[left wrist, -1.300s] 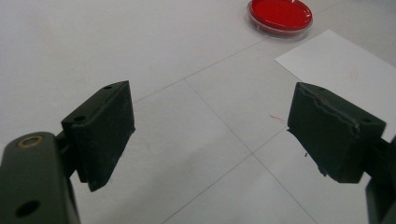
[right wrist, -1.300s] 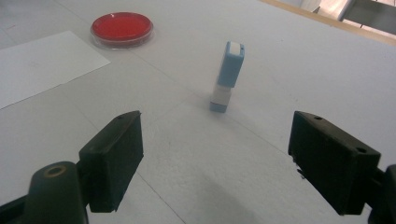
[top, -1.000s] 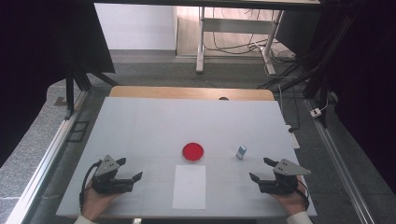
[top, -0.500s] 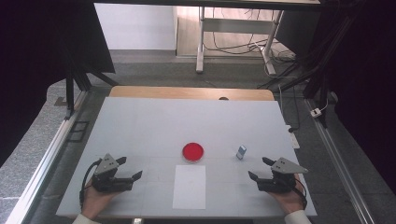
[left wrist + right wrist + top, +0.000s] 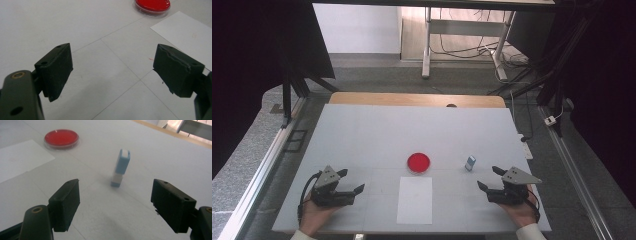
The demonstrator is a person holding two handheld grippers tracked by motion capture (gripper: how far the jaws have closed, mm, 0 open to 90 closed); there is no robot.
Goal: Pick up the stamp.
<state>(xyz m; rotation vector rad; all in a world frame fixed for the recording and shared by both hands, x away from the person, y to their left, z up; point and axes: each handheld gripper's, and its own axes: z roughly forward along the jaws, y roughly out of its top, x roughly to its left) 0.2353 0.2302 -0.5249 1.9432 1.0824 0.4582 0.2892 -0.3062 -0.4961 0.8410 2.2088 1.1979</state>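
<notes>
A red round dish (image 5: 418, 162) lies mid-table, with a white paper sheet (image 5: 415, 199) just in front of it. A small blue-and-white upright piece (image 5: 470, 163) stands to the dish's right. My left gripper (image 5: 350, 182) rests open at the front left, aimed toward the sheet; in the left gripper view its jaws frame bare table, with the dish (image 5: 152, 5) and sheet (image 5: 185, 32) at the upper right. My right gripper (image 5: 491, 178) is open at the front right. In the right gripper view the blue-and-white piece (image 5: 120, 167) stands ahead between the jaws, apart from them, with the dish (image 5: 61, 138) further left.
The white table (image 5: 362, 135) has a wooden strip (image 5: 417, 99) along its far edge. Metal rails run along both sides, and cables and a stand's legs lie on the floor beyond. A power strip (image 5: 526, 149) sits off the table's right edge.
</notes>
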